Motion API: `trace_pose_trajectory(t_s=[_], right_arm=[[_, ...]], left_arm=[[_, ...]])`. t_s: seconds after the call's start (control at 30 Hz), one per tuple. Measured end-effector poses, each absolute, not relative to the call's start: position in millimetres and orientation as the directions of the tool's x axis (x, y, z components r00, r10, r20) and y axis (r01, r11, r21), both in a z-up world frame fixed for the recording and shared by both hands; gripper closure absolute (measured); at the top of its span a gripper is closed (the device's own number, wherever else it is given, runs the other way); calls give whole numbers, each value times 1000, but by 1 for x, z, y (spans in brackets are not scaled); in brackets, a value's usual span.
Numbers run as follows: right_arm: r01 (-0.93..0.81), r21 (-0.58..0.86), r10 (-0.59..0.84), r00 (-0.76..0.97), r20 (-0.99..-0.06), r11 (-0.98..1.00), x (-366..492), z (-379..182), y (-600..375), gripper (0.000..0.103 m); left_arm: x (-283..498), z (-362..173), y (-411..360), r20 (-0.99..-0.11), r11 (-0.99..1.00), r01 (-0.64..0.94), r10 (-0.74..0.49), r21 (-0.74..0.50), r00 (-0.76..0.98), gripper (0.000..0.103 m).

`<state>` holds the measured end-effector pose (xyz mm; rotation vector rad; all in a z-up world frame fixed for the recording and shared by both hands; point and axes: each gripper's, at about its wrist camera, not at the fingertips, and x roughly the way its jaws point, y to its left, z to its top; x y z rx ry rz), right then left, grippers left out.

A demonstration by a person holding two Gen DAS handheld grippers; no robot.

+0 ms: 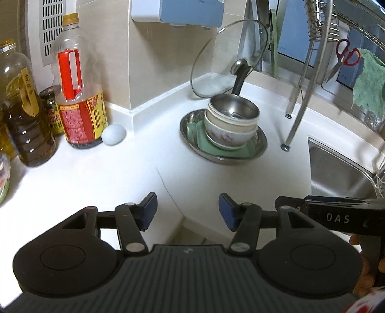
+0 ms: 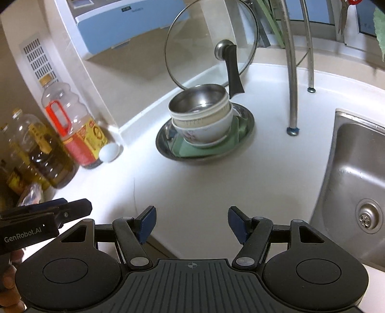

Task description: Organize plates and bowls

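Domestic kitchen: steel sink (image 2: 356, 183) set in white countertop (image 2: 192, 183), oil bottles (image 1: 26, 115) left of it, dish rack (image 1: 320, 21) above.

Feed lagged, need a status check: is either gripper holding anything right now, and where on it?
Nothing is held. The left gripper and right gripper both have open, empty jaws over the counter, short of the stacked bowls.

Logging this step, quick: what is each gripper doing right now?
Left gripper: open, holding nothing.
Right gripper: open, holding nothing.
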<state>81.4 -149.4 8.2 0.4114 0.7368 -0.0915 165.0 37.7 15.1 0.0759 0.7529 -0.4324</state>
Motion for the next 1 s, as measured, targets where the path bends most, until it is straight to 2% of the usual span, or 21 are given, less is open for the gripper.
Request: trace_pose_trajectory(t_s=[0.53,1.0], right_arm=[[173,308,103,700,-706,935,-1,7,-151,37],[153,310,118,702,-702,938,-40,10,-144,37]], left_arm=[[71,9,24,-713,929,355,-317,-102,625,49],[32,5,19,-730,929,356,-310,-99,609,49]])
